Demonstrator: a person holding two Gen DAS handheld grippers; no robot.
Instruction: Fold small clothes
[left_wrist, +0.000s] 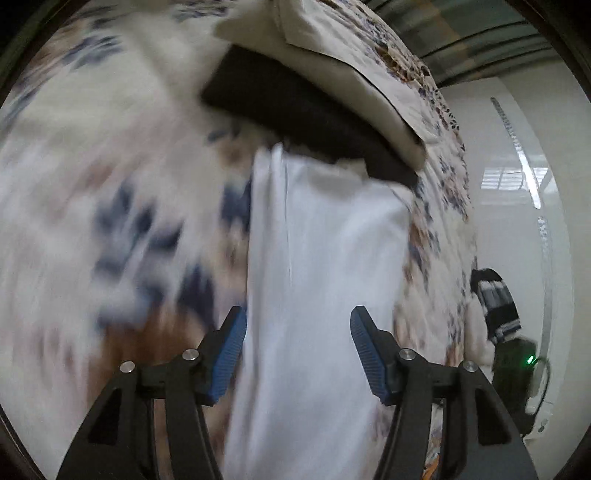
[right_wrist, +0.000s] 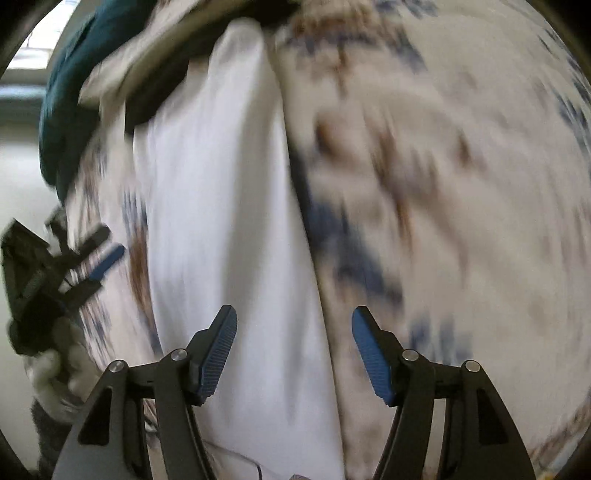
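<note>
White garment (left_wrist: 317, 266) lies lengthwise on the patterned sheet (left_wrist: 110, 177), its far end touching the dark folded cloth (left_wrist: 295, 114). Left gripper (left_wrist: 297, 343) and right gripper (right_wrist: 293, 343) both wide open, holding nothing.

Counts, both views blurred. One white garment (left_wrist: 317, 266) (right_wrist: 221, 221), a long folded strip. One floral sheet (left_wrist: 110, 166) (right_wrist: 443, 184) under it. One dark folded item (left_wrist: 295, 110) and one cream folded item (left_wrist: 332, 62) stacked at the far end. One teal cloth (right_wrist: 62, 103), right wrist view only. Two hand-held grippers: left hand-held gripper (left_wrist: 297, 332) (right_wrist: 92, 258), right hand-held gripper (right_wrist: 293, 332); two blue finger pads each, set wide apart.
</note>
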